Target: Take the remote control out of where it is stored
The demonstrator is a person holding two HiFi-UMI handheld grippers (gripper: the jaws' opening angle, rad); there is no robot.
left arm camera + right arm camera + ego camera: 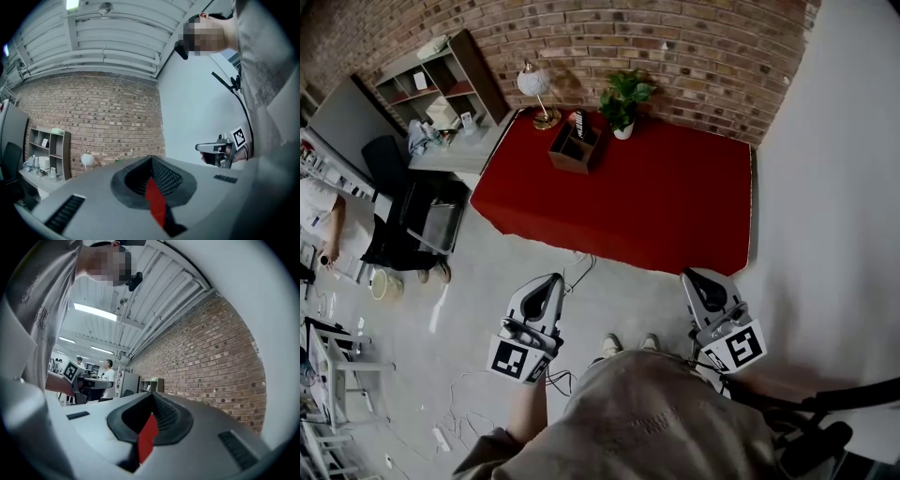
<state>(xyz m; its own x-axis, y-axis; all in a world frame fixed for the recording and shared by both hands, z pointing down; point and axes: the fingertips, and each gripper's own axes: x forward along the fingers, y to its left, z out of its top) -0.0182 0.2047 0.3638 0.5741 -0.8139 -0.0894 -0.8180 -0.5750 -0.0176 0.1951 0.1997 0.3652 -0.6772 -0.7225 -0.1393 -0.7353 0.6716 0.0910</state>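
Note:
A black remote control (578, 122) stands upright in a brown wooden box (572, 150) at the far side of the red table (666, 197). Both grippers are held level over the floor, short of the table's near edge and well away from the box. In the head view my left gripper (551, 280) has its jaws together with nothing in them, and my right gripper (694, 276) is the same. The left gripper view shows its jaws (151, 160) meeting, with a sliver of red behind them. The right gripper view shows its jaws (152, 398) closed too.
A table lamp (534, 86) and a potted plant (623, 98) flank the box by the brick wall. A grey shelf unit (441, 80), an office chair (398, 173) and a seated person (333, 225) are at left. Cables (572, 277) lie on the floor. A white wall (834, 187) bounds the right.

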